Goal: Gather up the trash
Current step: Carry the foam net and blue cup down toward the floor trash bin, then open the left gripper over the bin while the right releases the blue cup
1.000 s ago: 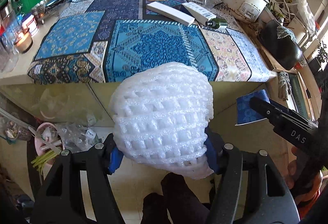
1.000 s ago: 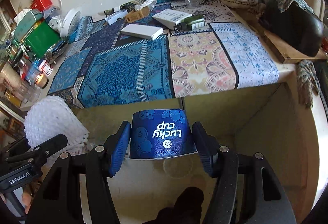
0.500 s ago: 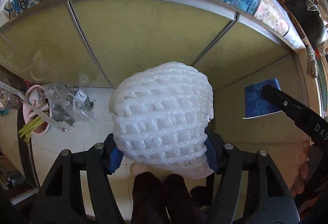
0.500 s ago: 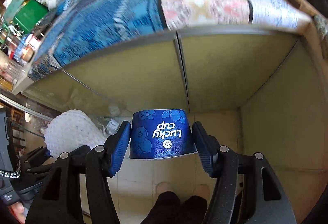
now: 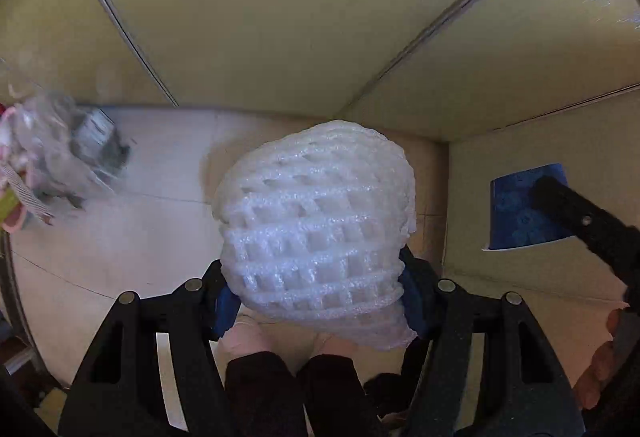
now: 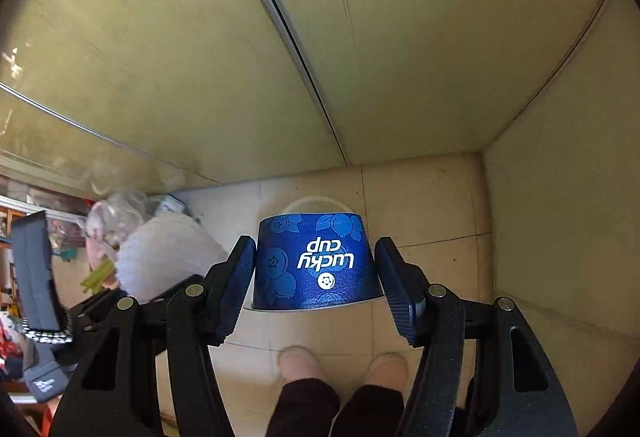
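Yellow-green cabinet doors (image 6: 400,37) rose over pale tile floor (image 6: 424,205). Left gripper (image 5: 316,297) clamped white foam net (image 5: 316,225) above floor. Right gripper (image 6: 316,285) clamped upside-down blue cup (image 6: 316,265). Blurred trash bag (image 5: 60,157) lay beside cabinet.

- The left wrist view looked steeply down past its own fingers at the tiled floor (image 5: 120,237) and the yellow cabinet doors (image 5: 280,17) — very near the foam net (image 5: 316,229) it carried
- The right wrist view faced the same way, close behind the blue cup (image 6: 316,261)
- Both shared the floor, the doors and the person's feet (image 6: 298,361) — each caught the other's load at its edge
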`<state>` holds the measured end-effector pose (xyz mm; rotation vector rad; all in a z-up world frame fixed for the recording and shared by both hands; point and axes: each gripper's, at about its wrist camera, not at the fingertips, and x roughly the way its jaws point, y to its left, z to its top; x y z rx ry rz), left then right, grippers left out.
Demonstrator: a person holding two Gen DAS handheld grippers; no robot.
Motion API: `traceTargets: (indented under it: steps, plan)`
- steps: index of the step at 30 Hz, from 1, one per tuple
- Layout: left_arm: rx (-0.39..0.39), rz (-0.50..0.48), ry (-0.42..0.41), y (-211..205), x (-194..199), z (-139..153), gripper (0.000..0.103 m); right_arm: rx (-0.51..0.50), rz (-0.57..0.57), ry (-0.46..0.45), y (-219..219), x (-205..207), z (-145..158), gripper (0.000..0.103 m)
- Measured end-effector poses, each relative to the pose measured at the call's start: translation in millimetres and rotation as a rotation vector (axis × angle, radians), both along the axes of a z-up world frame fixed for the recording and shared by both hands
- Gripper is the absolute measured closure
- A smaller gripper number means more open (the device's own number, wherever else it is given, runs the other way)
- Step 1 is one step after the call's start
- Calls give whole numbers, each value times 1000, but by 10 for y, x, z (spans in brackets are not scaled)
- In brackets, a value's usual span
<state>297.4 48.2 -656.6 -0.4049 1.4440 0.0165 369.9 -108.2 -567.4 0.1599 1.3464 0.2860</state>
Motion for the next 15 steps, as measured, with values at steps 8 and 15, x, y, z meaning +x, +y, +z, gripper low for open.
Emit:
traceTargets:
  steps: [8,15]
  plan:
    - [-79,39,92,-148,90,-1320,38,28,8,36,79,76,-795,45]
    - [-90,80,118,-176,132,-1948,34,43,23,33,119,201,-1207,45]
